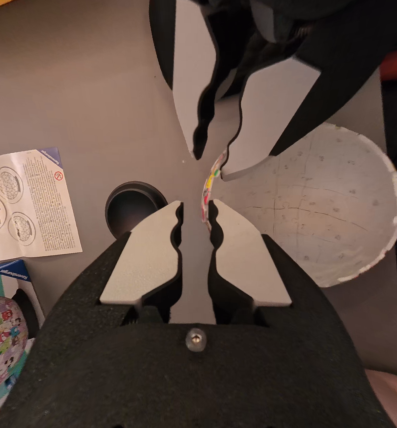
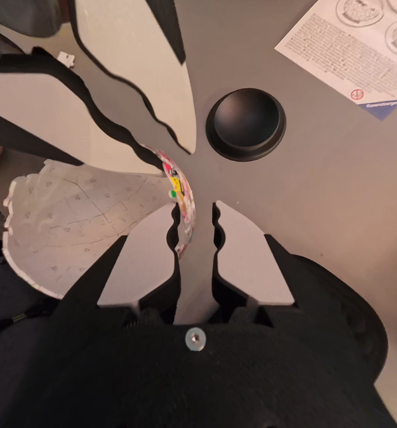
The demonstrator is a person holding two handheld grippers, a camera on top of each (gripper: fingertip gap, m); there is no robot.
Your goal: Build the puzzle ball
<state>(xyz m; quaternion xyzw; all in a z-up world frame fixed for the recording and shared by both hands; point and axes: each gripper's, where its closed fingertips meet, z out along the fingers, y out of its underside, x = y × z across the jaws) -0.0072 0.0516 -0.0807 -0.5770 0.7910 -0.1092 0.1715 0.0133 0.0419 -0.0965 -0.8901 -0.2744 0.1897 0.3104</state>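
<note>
The half-built puzzle ball (image 1: 320, 208), a bowl-shaped shell with its pale numbered inside facing both cameras, sits at the near edge of the grey desk (image 1: 77, 104), its colourful printed rim (image 1: 208, 185) turned toward the black round stand (image 1: 132, 208). Both tongs meet at that rim from opposite sides. The left tongs (image 1: 196, 203) stand part open with nothing clamped; one tip lies against or just beside the rim, the gap between the jaws showing bare desk. The right tongs (image 2: 194, 203) are likewise part open and straddle the rim, one finger inside the shell and one outside, not yet closed on it.

To do this step well, I judge each pair should close gently on the rim wall, squarely across its thickness, so the interlocked pieces do not pop apart, then lift evenly together. A loose white piece (image 2: 65, 58) lies farther off. The folded instruction sheet (image 1: 30, 203) and the box (image 1: 5, 324) lie beyond the stand.
</note>
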